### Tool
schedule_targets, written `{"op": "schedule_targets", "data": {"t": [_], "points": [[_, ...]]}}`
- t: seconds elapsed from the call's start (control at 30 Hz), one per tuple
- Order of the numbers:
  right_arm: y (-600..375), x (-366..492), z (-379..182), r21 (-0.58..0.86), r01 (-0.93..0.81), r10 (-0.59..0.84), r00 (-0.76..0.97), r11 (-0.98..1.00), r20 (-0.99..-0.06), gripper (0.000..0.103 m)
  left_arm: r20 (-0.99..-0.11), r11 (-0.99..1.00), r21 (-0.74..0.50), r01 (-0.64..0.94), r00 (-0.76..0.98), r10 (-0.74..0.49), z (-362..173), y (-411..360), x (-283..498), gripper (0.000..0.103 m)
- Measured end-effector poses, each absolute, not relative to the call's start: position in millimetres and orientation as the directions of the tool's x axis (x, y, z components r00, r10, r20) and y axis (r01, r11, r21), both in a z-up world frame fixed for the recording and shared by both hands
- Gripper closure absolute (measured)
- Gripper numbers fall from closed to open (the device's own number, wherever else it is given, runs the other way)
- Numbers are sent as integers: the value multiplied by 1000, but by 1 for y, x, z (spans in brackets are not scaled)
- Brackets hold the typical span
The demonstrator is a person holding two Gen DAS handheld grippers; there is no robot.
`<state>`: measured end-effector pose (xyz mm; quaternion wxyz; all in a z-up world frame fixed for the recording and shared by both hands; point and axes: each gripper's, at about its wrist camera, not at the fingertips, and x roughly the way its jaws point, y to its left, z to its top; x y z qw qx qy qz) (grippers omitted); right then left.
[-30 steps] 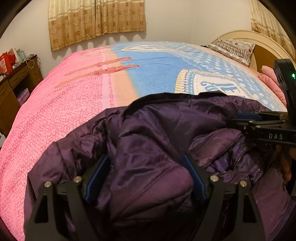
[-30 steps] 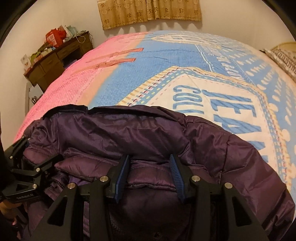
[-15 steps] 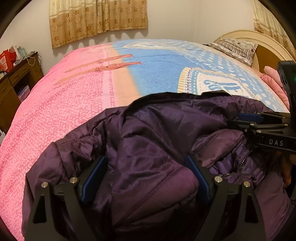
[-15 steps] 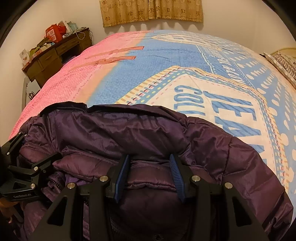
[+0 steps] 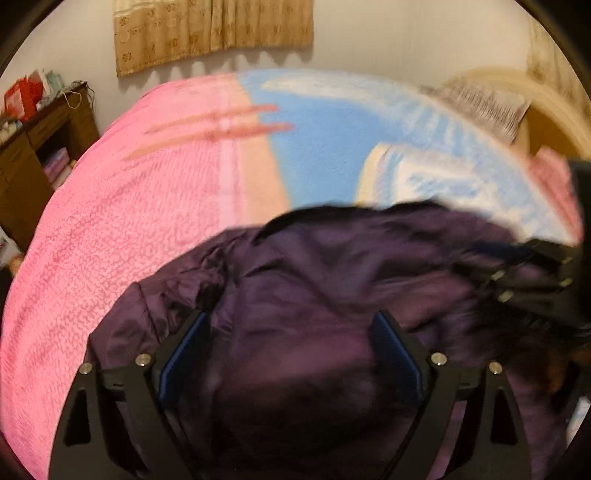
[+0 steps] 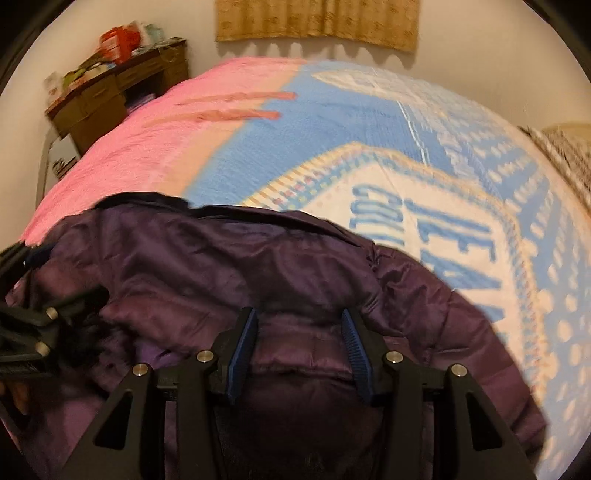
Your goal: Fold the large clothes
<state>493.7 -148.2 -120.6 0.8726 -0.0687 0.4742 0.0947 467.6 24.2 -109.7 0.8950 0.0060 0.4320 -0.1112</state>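
Note:
A dark purple puffer jacket point(image 5: 332, 280) lies bunched on the near part of the bed; it also shows in the right wrist view point(image 6: 229, 266). My left gripper point(image 5: 291, 325) has its jaws wide, with a thick fold of the jacket between the blue pads point(image 5: 184, 354). My right gripper point(image 6: 297, 325) holds a padded fold of the jacket between its blue pads point(image 6: 354, 347). The right gripper shows at the right edge of the left wrist view point(image 5: 535, 273), and the left gripper at the left edge of the right wrist view point(image 6: 33, 332). Both views are motion-blurred.
The bed has a pink and blue printed cover point(image 5: 129, 229), also in the right wrist view point(image 6: 424, 177). A brown wooden desk point(image 6: 110, 96) with clutter stands at the far left. A patterned pillow point(image 5: 484, 107) and cream headboard point(image 5: 554, 122) are at the right. Curtains point(image 5: 210, 33) hang behind.
Both grippers have moved with the jacket, lifting and shifting it slightly; the views now blur from motion. The grips on the jacket folds are unchanged.

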Motion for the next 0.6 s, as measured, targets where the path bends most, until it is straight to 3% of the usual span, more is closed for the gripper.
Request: {"op": "schedule_targets", "data": {"t": [0.27, 0.4, 0.6], "points": [[-174, 426, -59, 142, -240, 263, 608, 960, -749, 47, -690, 962, -138, 236, 674, -264, -72, 29, 390, 9], [-181, 384, -56, 197, -232, 299, 593, 953, -748, 47, -659, 964, -130, 231, 707, -258, -63, 33, 346, 4], [-183, 324, -71, 228, -236, 324, 562, 945, -761, 46, -643, 959, -182, 216, 712, -282, -67, 42, 295, 4]]}}
